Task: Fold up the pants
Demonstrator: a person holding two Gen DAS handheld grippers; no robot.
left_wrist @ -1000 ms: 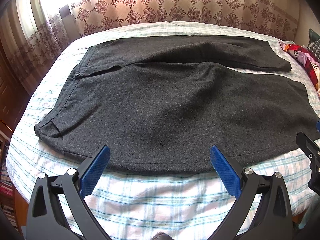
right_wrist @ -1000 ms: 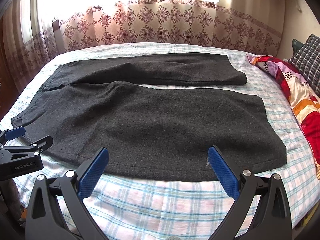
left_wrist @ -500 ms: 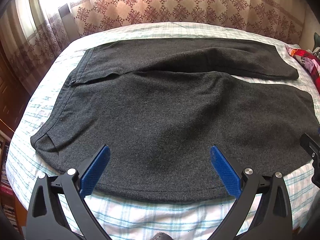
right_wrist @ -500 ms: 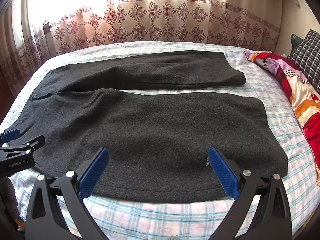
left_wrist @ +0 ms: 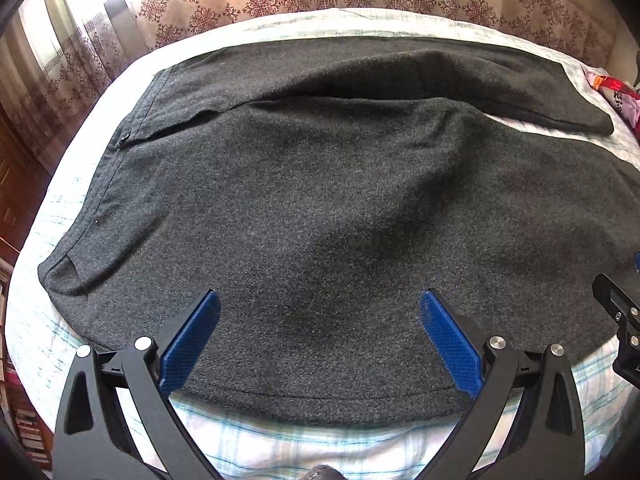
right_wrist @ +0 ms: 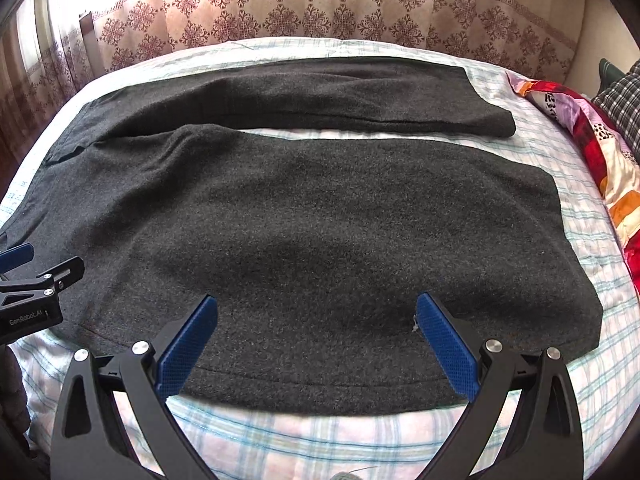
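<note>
Lying spread out flat across the bed [right_wrist: 320, 436] are the pants [right_wrist: 320, 240], dark charcoal grey in a fuzzy, wool-looking fabric, with the waistband sitting off to the left and both legs running out to the right. The far leg is looking narrower and is ending short near the top right, while the near leg is spreading much wider and showing a few soft ripples and shadowy dips in the middle. A strip of checked bedsheet is peeking through between the two legs on the right. In the left wrist view the pants [left_wrist: 320, 220] are showing a waistband seam and what looks like a pocket opening at the left corner, which is curling up a bit. The left gripper [left_wrist: 318, 300] is hovering over the near hem with its blue pads [left_wrist: 188, 340] standing wide apart, nothing between them. The right gripper [right_wrist: 316, 304] is doing the same further along that hem, jaws spread wide, not clamping any fabric. Each one is poking into the edge of the other's view. A colourful quilt [right_wrist: 592, 152] and a plaid pillow [right_wrist: 618, 100] are bunching up at the right side of the bed, well apart from the pants, and a patterned curtain [right_wrist: 320, 4] is hanging behind.
</note>
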